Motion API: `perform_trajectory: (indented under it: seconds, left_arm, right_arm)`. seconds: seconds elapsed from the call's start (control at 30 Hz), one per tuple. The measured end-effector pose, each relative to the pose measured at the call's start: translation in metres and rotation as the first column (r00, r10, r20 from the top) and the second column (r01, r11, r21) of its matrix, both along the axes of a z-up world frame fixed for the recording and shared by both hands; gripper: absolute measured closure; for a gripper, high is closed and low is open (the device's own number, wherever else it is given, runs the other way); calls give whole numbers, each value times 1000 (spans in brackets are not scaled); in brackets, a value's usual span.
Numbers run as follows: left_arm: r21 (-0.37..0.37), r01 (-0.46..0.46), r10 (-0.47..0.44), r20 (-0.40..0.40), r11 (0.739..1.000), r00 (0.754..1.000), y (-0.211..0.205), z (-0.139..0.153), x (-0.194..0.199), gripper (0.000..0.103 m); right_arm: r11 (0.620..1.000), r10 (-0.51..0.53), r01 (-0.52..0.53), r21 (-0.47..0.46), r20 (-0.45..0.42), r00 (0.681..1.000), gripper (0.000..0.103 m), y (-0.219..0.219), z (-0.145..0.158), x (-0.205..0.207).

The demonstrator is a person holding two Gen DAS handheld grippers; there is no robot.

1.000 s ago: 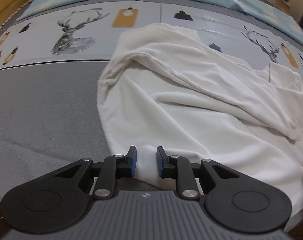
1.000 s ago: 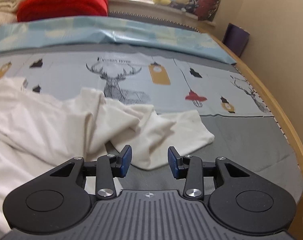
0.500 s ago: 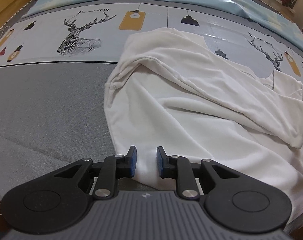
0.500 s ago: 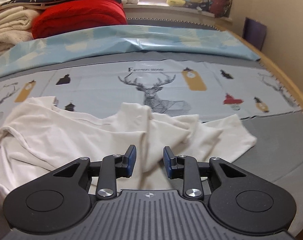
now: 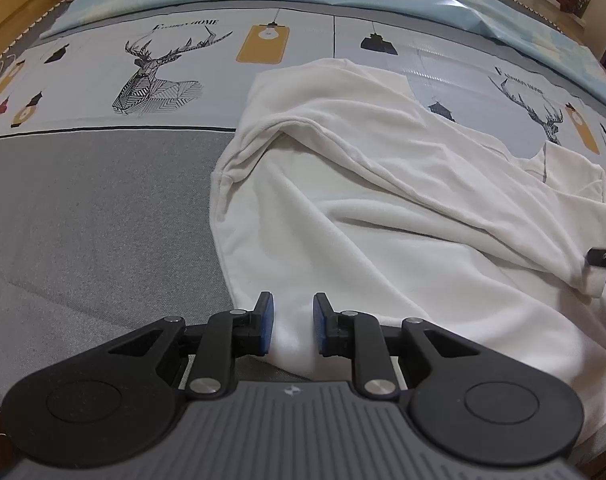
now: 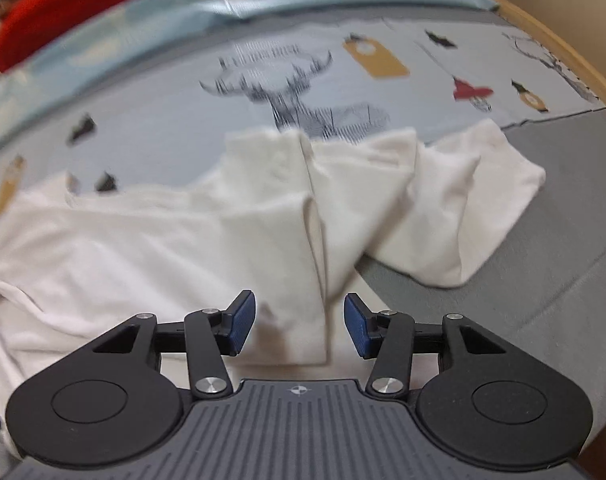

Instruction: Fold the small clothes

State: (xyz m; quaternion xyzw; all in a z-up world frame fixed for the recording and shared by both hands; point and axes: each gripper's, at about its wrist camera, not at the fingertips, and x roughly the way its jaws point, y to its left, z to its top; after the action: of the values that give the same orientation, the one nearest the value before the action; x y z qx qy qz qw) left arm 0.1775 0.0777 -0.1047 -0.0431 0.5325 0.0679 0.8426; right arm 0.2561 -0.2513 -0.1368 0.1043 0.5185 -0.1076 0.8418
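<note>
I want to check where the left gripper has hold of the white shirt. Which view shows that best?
The left wrist view: the left gripper has its blue pads closed on a bunched hem of the white shirt, sharp and near. The right wrist view is blurred and shows only the shirt's crumpled other side, not that grip.

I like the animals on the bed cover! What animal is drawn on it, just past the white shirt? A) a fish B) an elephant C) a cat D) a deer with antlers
D: a line-drawn deer head with branching antlers is printed on the bed cover, beyond the crumpled white shirt; another shows blurred in the right wrist view.
</note>
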Motion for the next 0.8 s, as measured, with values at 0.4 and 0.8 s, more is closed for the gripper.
perform_trajectory:
  seconds: [0.4, 0.8]
  left_arm:
    - [-37, 3, -2, 29, 999, 1000, -1, 6, 5, 80]
    - [-148, 120, -100, 135, 982, 986, -25, 20, 2, 80]
  right_arm:
    - [995, 88, -89, -46, -29, 996, 99, 24, -5, 3]
    - [966, 217, -254, 54, 369, 904, 100, 27, 77, -26]
